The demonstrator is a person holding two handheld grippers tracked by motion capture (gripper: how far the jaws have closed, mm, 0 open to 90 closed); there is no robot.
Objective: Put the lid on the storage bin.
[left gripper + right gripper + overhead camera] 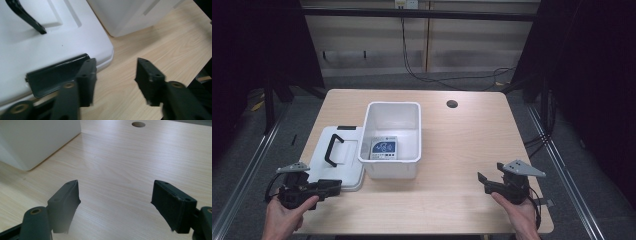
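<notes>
A white plastic bin (407, 167) stands open in the middle of the wooden table (462, 140), and a blue-and-white packet (383, 148) lies flat on its floor. Its white lid (343, 167), with a black handle (332, 149), lies flat to the bin's left. My left gripper (337, 187) is open at the lid's near right corner. In the left gripper view its left jaw sits over the lid's black latch (55, 75) and the other over bare wood, with the left gripper (115, 77) holding nothing. My right gripper (482, 181) is open and empty over the table's near right part.
A round cable hole (452, 104) sits at the table's far right, also seen as the hole (138, 124) in the right gripper view. The bin's wall (32, 140) stands left of the right gripper (115, 197). Cables trail on the floor behind the table.
</notes>
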